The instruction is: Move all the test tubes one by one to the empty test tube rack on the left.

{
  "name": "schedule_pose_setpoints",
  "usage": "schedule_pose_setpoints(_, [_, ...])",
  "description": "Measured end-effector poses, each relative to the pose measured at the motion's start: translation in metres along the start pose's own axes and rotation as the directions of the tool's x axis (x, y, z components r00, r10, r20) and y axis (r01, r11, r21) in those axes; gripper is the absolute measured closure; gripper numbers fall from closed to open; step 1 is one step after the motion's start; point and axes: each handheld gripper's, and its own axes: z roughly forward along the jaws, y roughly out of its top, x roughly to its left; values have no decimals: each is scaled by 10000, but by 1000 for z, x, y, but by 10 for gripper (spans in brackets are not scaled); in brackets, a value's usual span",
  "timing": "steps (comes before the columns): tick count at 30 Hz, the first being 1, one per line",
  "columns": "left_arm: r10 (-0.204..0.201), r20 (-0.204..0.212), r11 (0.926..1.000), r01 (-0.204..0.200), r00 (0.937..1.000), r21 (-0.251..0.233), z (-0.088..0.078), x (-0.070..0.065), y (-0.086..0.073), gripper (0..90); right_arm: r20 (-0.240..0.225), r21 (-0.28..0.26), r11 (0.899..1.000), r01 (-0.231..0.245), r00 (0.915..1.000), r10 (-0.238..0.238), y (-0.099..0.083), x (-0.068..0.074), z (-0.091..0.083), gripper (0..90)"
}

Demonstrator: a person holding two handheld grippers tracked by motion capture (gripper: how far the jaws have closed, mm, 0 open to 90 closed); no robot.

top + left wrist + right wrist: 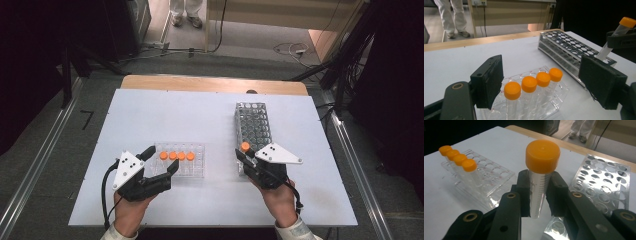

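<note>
Counter (150, 115): I see bare white room behind and left of the clear rack (197, 170).
Metal rack (252, 125): stands well inside the right edge.
Right tool (539, 197): clamps the orange-capped tube (541, 170) upright over the metal rack's near end.
Left tool (161, 161): gapes wide, level, just short of the clear rack.

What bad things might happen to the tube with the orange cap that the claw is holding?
1. The right gripper pinches the tube by its smooth, tapered lower part, so it might slip or tilt.
2. The metal rack has many small holes close together; the tip could miss one and hit the plate.
3. The left gripper hangs open around the four tubes in the clear rack; a bump could knock them.
</note>
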Motion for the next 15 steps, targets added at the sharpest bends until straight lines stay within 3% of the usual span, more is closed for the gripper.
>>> schedule_pose_setpoints(15, [272, 719, 9996, -280, 9970, 95, -1, -16, 1, 224, -1013, 454, 9981, 415, 9942, -367, -10, 28, 7, 720])
